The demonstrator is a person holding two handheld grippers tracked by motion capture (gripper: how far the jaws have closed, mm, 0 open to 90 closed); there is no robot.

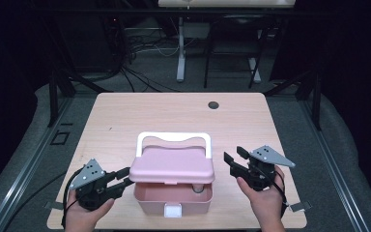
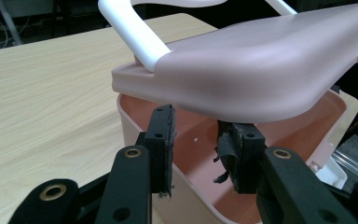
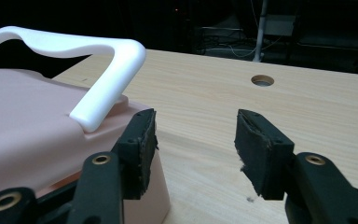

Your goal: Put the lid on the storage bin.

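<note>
A pink box [image 1: 171, 199] with a white latch [image 1: 172, 210] stands near the table's front edge. Its pink lid [image 1: 172, 164] sits raised above the base, leaving a gap at the front, and a white handle [image 1: 173, 137] lies behind it. My left gripper [image 1: 125, 177] is at the box's left side. Its jaws [image 2: 198, 119] stand apart just under the lid [image 2: 261, 70], over the base's rim [image 2: 135, 121], with no pad pressing on anything. My right gripper [image 1: 234, 157] is a little to the right of the box, open with nothing between its fingers [image 3: 196, 126], the handle [image 3: 107, 88] beside it.
The wooden table [image 1: 125, 116] has a round cable hole [image 1: 213, 105] at the back right. Bare wood stretches behind and to both sides of the box. Beyond the table are dark floor, cables and the legs of another desk [image 1: 180, 48].
</note>
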